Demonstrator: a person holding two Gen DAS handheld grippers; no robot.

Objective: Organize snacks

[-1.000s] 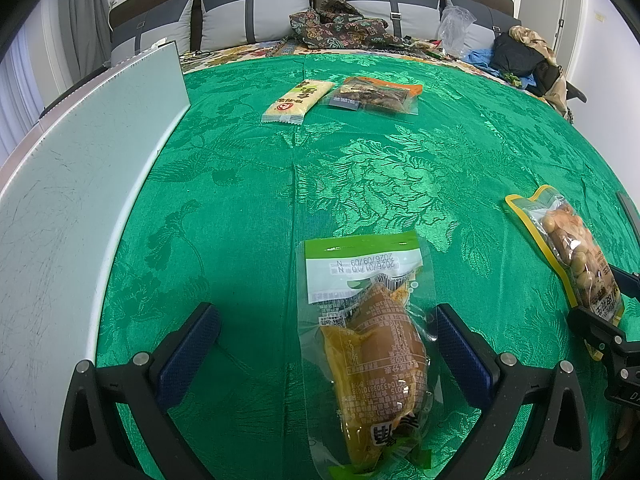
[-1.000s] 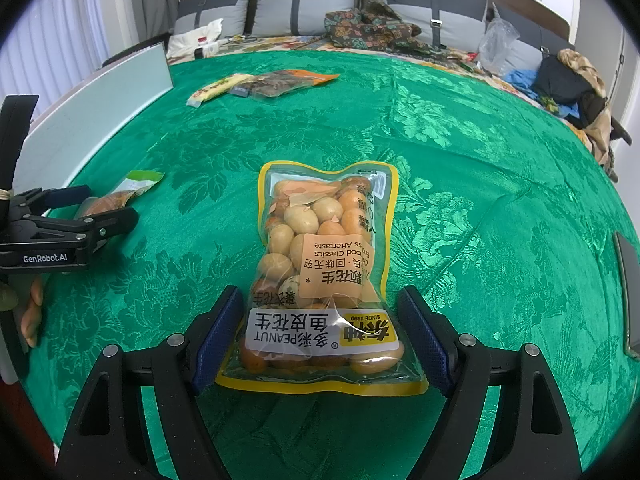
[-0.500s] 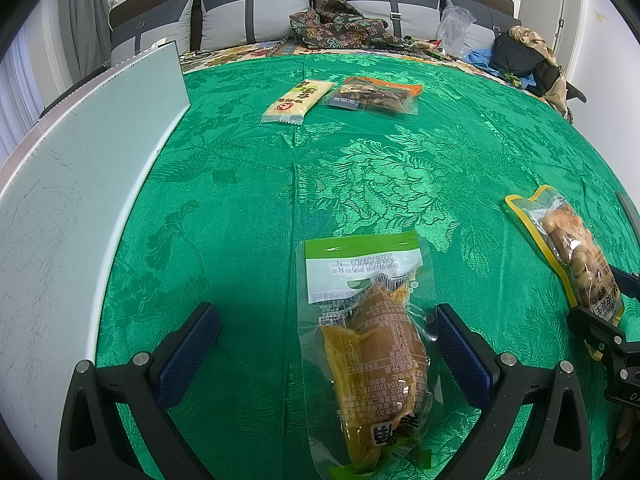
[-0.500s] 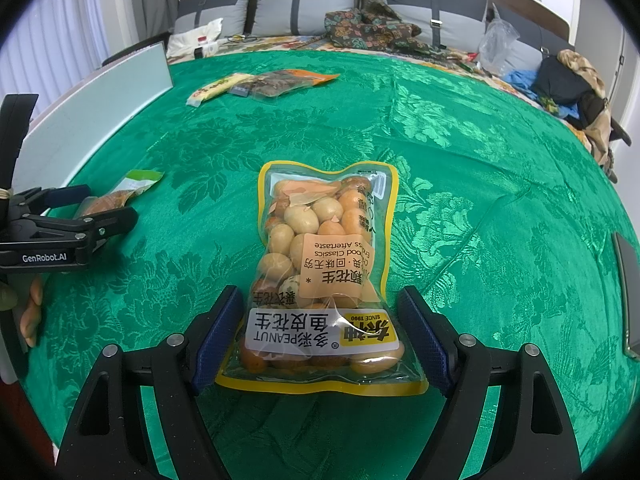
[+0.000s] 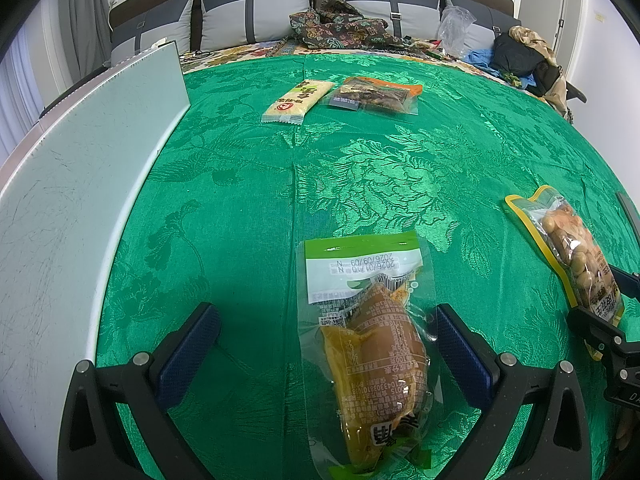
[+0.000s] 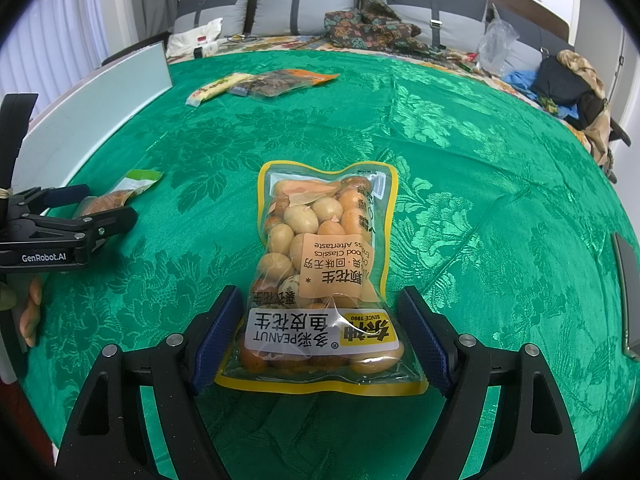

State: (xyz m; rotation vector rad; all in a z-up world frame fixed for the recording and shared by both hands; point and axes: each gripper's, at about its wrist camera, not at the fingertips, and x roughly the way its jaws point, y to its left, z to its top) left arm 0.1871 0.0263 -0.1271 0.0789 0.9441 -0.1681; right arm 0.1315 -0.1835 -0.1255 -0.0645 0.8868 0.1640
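Note:
A clear packet with a green top and brown food [image 5: 372, 344] lies on the green cloth between the open fingers of my left gripper [image 5: 328, 356], nearer the right finger. A yellow-edged peanut bag [image 6: 324, 276] lies between the open fingers of my right gripper [image 6: 320, 336]; the left finger touches its edge. The peanut bag also shows in the left wrist view [image 5: 576, 256], and the brown packet in the right wrist view [image 6: 116, 196]. A pale yellow snack bar [image 5: 298, 98] and a dark snack packet with an orange end [image 5: 374, 94] lie side by side far ahead.
A white board [image 5: 80, 200] runs along the left edge of the green cloth [image 5: 360, 172]. Pillows, a patterned cloth heap [image 5: 344, 28] and clothes [image 5: 524, 56] lie at the far end. A dark flat object [image 6: 626, 280] lies at the right edge.

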